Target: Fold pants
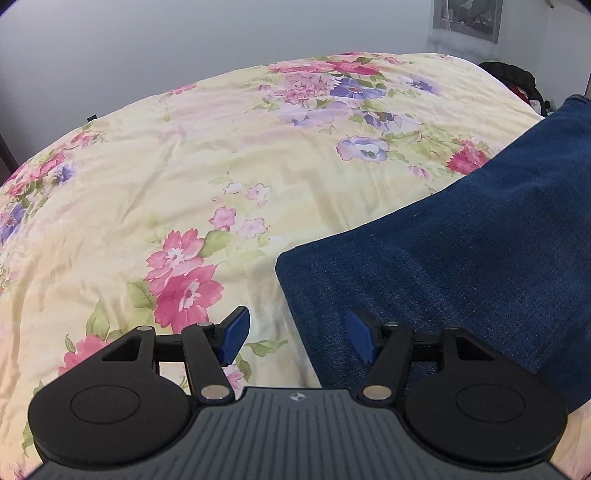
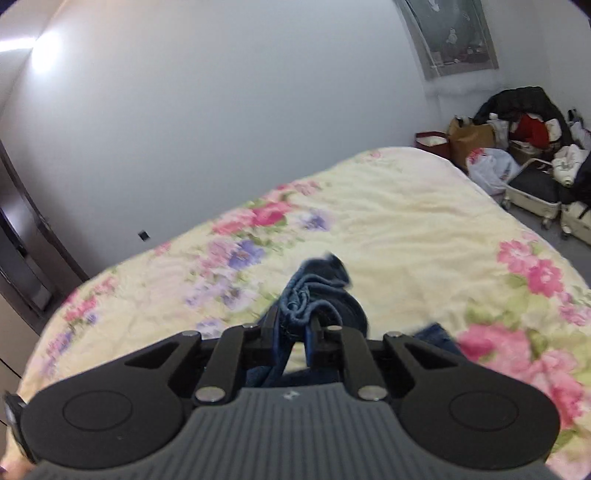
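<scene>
Dark blue denim pants [image 1: 461,240] lie flat on a floral bedspread [image 1: 192,177], stretching from the lower middle to the right edge of the left wrist view. My left gripper [image 1: 297,338] hovers open over the near left corner of the pants, its blue pads [image 1: 234,332] apart with nothing between them. In the right wrist view my right gripper [image 2: 293,332] is shut on a bunched hem of the pants [image 2: 314,291], lifted above the bedspread [image 2: 388,229]; the rest of the cloth hangs down below the jaws.
A white wall rises behind the bed, with a framed picture [image 2: 448,35] on it. Bags, clothes and wheeled cases [image 2: 532,184] crowd the floor at the far right corner. A dark door frame [image 2: 22,240] stands on the left.
</scene>
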### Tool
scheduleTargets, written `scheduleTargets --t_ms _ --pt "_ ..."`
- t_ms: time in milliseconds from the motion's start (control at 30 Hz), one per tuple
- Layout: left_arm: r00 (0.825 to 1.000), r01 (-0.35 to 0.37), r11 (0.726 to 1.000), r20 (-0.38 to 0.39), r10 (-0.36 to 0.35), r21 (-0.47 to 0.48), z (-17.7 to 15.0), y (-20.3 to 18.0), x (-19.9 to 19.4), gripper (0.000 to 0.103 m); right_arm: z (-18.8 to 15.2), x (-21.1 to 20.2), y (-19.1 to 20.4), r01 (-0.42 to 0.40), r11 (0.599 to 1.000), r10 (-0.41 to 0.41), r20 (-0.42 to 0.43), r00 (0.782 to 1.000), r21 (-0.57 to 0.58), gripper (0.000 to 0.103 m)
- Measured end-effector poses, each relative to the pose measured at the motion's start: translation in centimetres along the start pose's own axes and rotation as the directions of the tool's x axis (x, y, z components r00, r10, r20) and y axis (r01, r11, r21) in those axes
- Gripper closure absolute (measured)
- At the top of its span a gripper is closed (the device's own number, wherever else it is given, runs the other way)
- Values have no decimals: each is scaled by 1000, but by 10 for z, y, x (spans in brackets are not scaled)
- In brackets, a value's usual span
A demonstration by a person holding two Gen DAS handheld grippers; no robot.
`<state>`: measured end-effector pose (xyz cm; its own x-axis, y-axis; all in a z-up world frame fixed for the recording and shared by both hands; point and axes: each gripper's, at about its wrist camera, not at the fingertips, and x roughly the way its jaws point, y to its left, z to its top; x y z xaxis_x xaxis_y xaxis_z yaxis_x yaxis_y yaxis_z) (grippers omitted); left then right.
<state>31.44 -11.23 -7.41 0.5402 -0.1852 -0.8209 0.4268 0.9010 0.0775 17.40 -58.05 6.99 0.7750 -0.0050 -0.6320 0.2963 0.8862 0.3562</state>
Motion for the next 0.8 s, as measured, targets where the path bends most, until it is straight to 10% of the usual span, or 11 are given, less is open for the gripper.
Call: scheduleTargets --t_ms 167,567,667,800 --pt "998 4 1000 -56 -4 -5 -4 -8 16 32 -85 60 -103 261 945 -188 -330 925 196 96" --pt "999 6 1000 -38 -7 -4 6 -25 14 32 -34 23 -46 139 985 -147 -71 987 -105 97" --pt "999 15 1000 -42 -15 -3 9 -29 15 32 -25 20 -60 219 969 -225 -40 974 -112 97" --pt "999 5 1000 -53 -5 14 10 -38 25 41 -61 61 -115 299 953 -303 -202 931 -50 97"
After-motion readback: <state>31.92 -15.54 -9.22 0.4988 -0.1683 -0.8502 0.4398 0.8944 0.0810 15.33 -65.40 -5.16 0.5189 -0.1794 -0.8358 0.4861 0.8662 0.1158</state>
